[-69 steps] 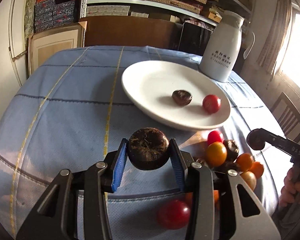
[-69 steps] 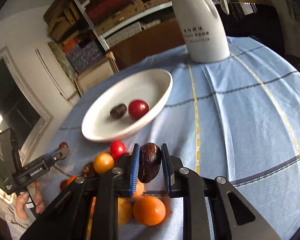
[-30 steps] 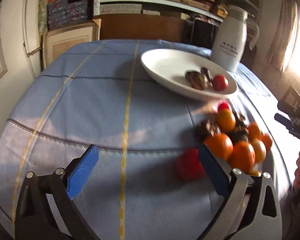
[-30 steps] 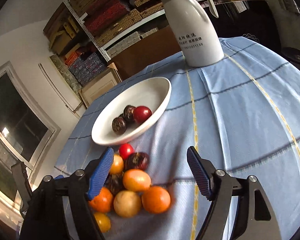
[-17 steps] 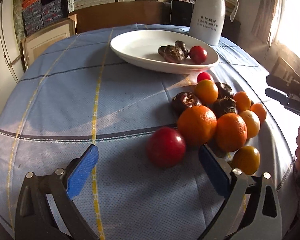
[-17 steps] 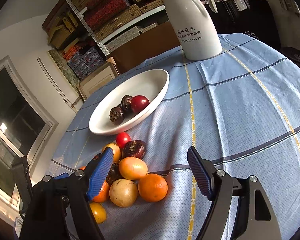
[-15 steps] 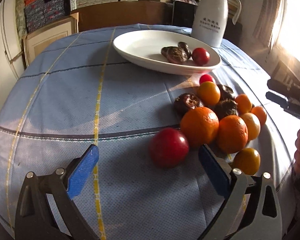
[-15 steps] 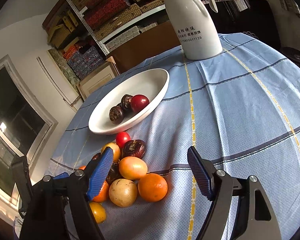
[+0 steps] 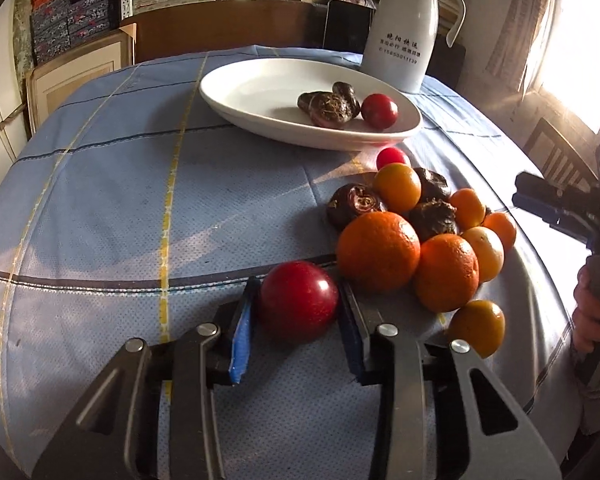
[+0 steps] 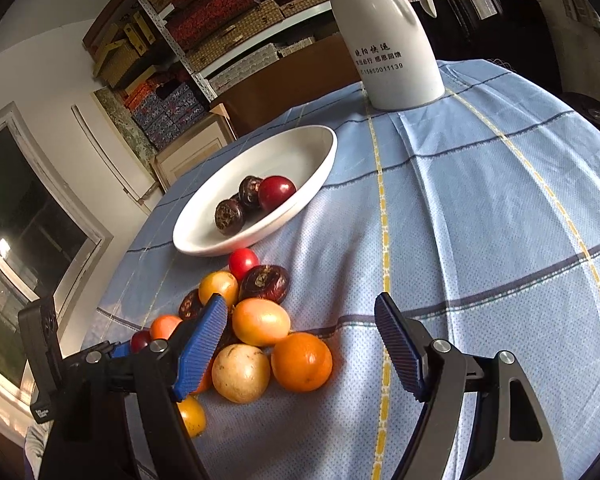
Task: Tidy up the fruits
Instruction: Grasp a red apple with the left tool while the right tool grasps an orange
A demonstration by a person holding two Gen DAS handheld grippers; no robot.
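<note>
The step in hand is a pick: the left claw (image 9: 298,338) has pinched the large red fruit (image 9: 299,300), its blue pads pressed against both flanks, with the fruit sitting on the blue checked cloth of the desk (image 9: 100,200) at the pile's 8 o'clock edge. Just to the right of it, the biggest orange (image 9: 378,251) lies very near the right pad, so the lift calls for a straight rise before any sideways travel, or the neighbour may be nudged and the heap set rolling. The white oval dish (image 9: 260,92), at 12 o'clock from the claw and well apart from it, already holds two dark water chestnuts (image 9: 332,106) and a small red fruit (image 9: 379,111); it looks like the destination, and a carry up and over its near rim seems to be required. Farther right, the right claw (image 10: 300,344) hangs with its jaws spread and nothing between them, above the loose pile of oranges and chestnuts, apparently waiting its turn.
</note>
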